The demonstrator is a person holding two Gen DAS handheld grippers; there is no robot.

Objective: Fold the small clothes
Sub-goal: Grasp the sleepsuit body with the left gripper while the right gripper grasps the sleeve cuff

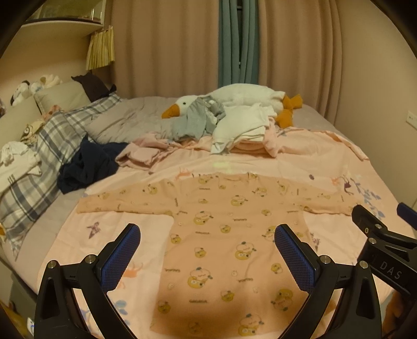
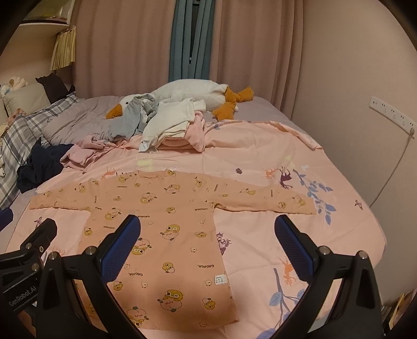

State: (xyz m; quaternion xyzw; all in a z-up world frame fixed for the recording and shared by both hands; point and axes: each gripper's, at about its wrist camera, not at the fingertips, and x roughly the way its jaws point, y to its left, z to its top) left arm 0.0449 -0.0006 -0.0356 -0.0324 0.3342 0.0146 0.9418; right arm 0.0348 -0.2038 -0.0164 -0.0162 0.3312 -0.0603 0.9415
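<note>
- The shirt's [image 1: 229, 234] hem runs behind the left gripper's fingers [image 1: 120, 260] and off the bottom edge in the left view.
- In the right view the shirt's [image 2: 166, 234] lower left corner is hidden behind a finger [image 2: 120, 250] of the right gripper.
- The goose's [image 1: 245, 97] neck is covered by a grey garment [image 1: 195, 120].
- The shirt's label [image 2: 219, 279] is too small to read.
- The shelf [image 1: 62, 24] is cut off by the fisheye rim.
</note>
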